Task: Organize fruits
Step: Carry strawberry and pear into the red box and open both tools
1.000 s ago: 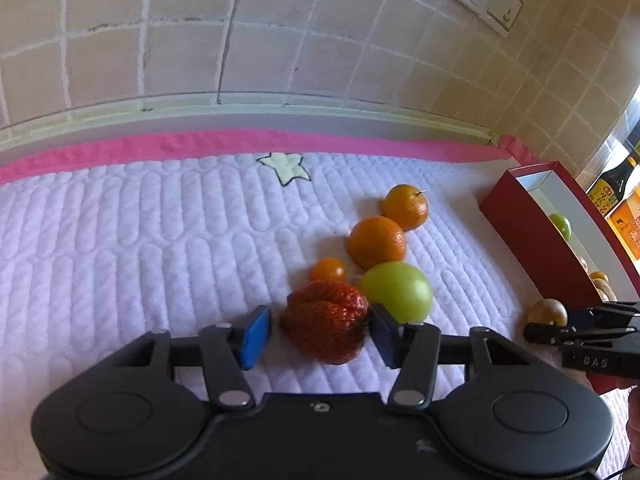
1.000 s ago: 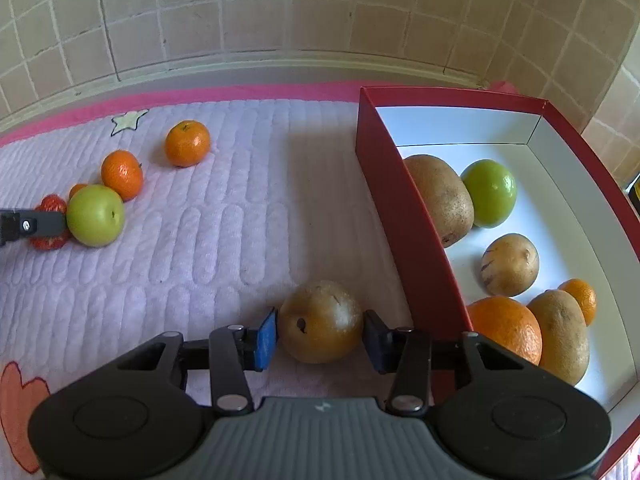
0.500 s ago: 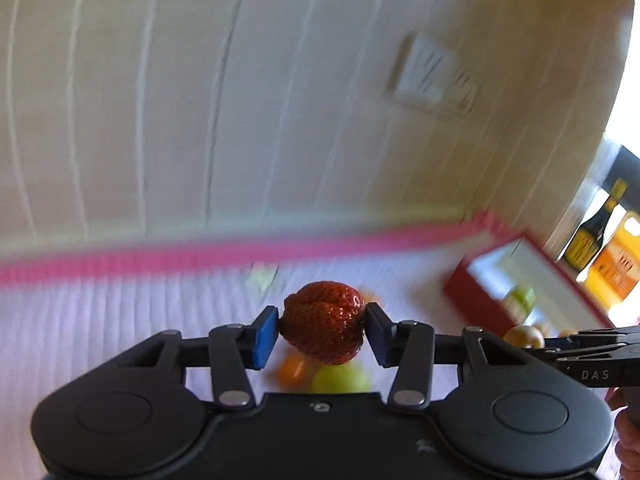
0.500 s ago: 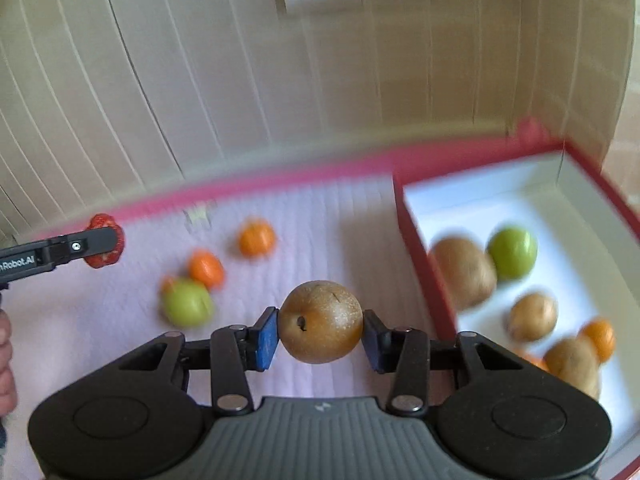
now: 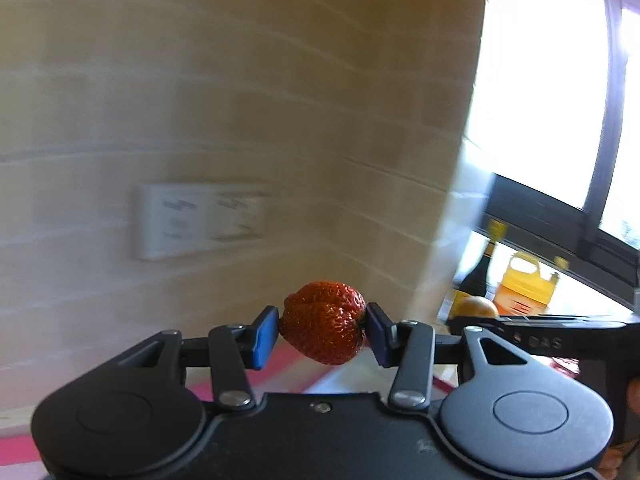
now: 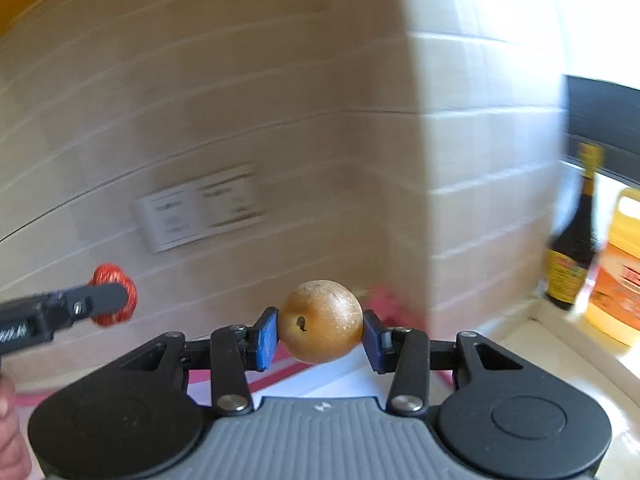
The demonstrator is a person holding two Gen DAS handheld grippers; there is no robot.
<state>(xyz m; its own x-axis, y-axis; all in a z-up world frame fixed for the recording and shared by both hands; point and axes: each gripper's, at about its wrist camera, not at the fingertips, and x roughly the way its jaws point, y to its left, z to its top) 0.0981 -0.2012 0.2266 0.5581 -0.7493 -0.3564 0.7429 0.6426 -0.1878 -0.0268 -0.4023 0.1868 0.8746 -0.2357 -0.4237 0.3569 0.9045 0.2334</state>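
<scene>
My left gripper (image 5: pixel 322 334) is shut on a red strawberry (image 5: pixel 323 322) and holds it high in the air, facing the tiled wall. My right gripper (image 6: pixel 320 334) is shut on a round brown pear (image 6: pixel 320 321), also lifted. In the right wrist view the left gripper (image 6: pixel 102 300) shows at the left with the strawberry (image 6: pixel 114 280). In the left wrist view the right gripper (image 5: pixel 472 320) shows at the right with the pear (image 5: pixel 476 306). Only a sliver of the red box (image 6: pixel 304 376) shows under the pear; the other fruits are out of view.
A tiled wall with a white double socket (image 5: pixel 200 220) fills both views. A dark sauce bottle (image 6: pixel 570 256) and a yellow jug (image 6: pixel 620 268) stand on the ledge at the right by the window (image 5: pixel 560 100).
Both grippers closed on their fruits and lifted them off the white mat. Both cameras tilted up, so the mat, box and remaining fruits dropped out of view.
</scene>
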